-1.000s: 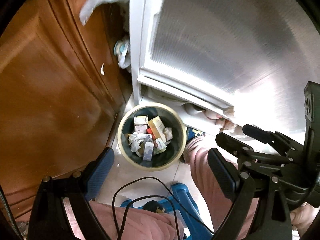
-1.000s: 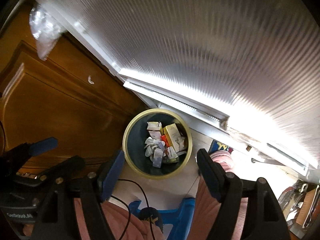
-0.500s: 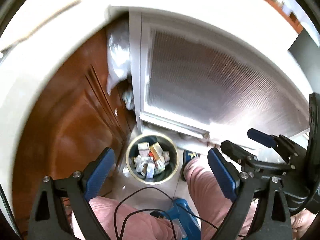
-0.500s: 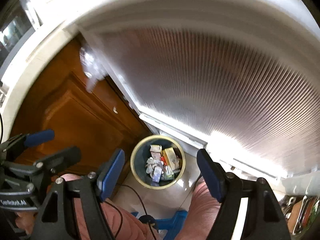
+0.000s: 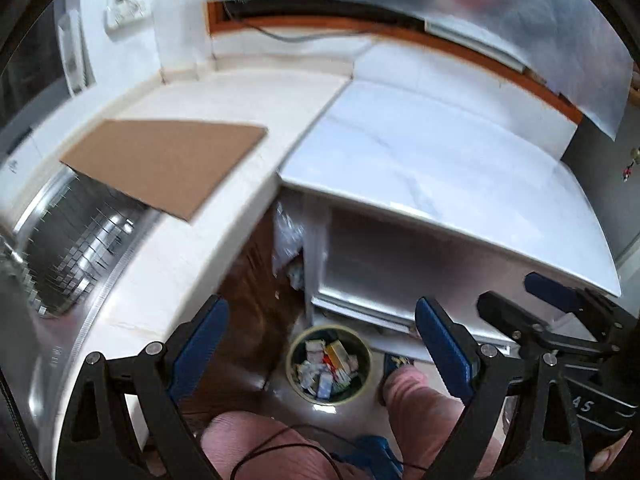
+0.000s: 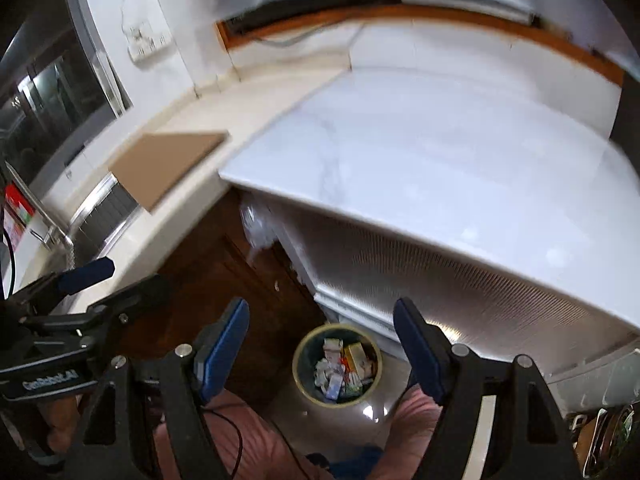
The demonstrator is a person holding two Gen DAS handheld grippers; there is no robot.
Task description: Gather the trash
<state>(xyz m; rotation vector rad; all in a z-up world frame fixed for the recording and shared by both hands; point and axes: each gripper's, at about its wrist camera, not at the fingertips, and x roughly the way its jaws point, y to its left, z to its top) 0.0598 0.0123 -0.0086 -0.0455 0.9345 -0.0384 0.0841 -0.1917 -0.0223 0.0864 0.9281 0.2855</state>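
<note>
In the left wrist view the left tongs [image 5: 322, 344] stand spread wide with nothing between the blue pads [image 5: 200, 342]. The trash bin [image 5: 329, 364], a round pail with a pale rim, sits low in the centre of the frame on the floor, seen through the gap between the two fingers and well apart from them. It holds crumpled papers and small cartons [image 5: 326, 368]. To the lower right of the frame the right tongs [image 5: 532, 304] reach in from the side, also spread and carrying nothing.

In the right wrist view the right tongs [image 6: 322, 344] are likewise spread and empty, and the trash bin [image 6: 337, 364] shows between the fingers, slightly right of centre, low in the frame. The left tongs [image 6: 116, 276] appear at the left edge.

Above the bin, a white tabletop [image 5: 440, 168] fills the upper right of the frame, with a ribbed translucent panel [image 6: 460, 292] under it. A brown cardboard sheet [image 5: 168, 164] lies at the upper left on a cream tabletop [image 5: 192, 248], overhanging a steel sink [image 5: 68, 248]. A dark wooden cabinet door [image 6: 224, 276] stands just left of the bin. The person's pink-clad legs [image 5: 420, 408] fill the bottom of the frame, with a blue stool [image 5: 372, 456] between them.
</note>
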